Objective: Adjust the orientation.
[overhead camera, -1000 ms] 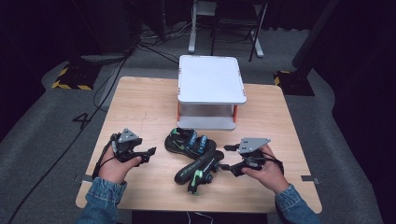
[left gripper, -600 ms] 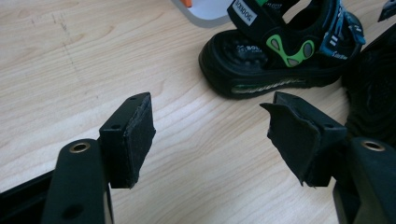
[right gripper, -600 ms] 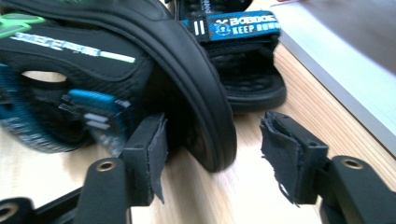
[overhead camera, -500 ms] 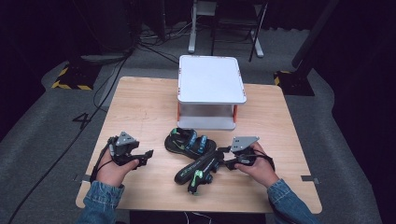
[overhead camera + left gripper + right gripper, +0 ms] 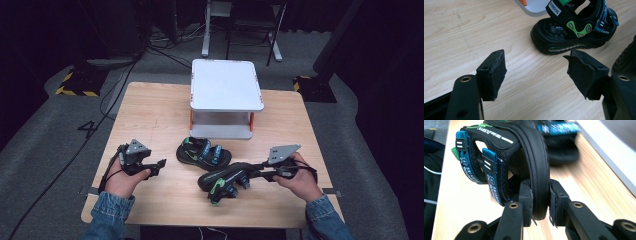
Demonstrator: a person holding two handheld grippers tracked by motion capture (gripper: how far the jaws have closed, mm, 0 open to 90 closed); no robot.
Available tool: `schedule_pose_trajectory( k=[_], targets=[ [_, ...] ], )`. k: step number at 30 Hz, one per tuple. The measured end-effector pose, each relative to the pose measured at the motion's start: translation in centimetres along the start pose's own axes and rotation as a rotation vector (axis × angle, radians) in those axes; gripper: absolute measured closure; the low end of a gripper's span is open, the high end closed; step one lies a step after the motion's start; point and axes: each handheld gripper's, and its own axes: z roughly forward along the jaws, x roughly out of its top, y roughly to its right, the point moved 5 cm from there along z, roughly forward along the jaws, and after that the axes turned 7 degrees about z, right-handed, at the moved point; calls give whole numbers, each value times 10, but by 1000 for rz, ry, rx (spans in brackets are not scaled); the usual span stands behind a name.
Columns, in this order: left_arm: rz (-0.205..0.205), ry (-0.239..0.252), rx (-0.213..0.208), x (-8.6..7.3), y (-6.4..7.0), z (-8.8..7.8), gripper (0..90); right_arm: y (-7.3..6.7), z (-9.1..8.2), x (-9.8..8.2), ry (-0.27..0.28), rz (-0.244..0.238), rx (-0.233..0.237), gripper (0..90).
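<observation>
A white two-tier stand [image 5: 227,85] with orange posts sits at the far middle of the wooden table [image 5: 155,115]; its lower shelf rests on the tabletop. A corner of its base [image 5: 534,6] shows in the left gripper view. Grey carpet [image 5: 45,145] lies around the table. Black cables [image 5: 150,47] trail over the floor at the far left, near yellow-and-black hazard tape [image 5: 75,90]. Beyond the stand, the white legs of a metal frame [image 5: 206,35] stand on the floor against a dark background.
</observation>
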Motion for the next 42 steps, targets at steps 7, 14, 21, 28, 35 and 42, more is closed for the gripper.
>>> schedule_pose_trajectory(
  k=[7, 14, 21, 28, 35, 42],
  targets=[
    [27, -7, -24, 9, 5, 13, 312, 21, -35, -28, -18, 106, -63, 746],
    [34, -17, -35, 9, 7, 17, 311, 40, -33, -47, -52, 241, -126, 699],
    [18, -15, -16, 4, 4, 12, 312, 56, -21, -46, -8, 298, -235, 601],
    [16, -18, -9, 1, 3, 10, 312, 71, -14, -45, 58, 376, -444, 399],
    [20, -23, -12, 2, 3, 12, 312, 60, -37, -26, 212, 422, -425, 428],
    [24, -25, -15, 2, 4, 12, 312, 12, -17, 14, 194, 334, -236, 452]
  ],
)
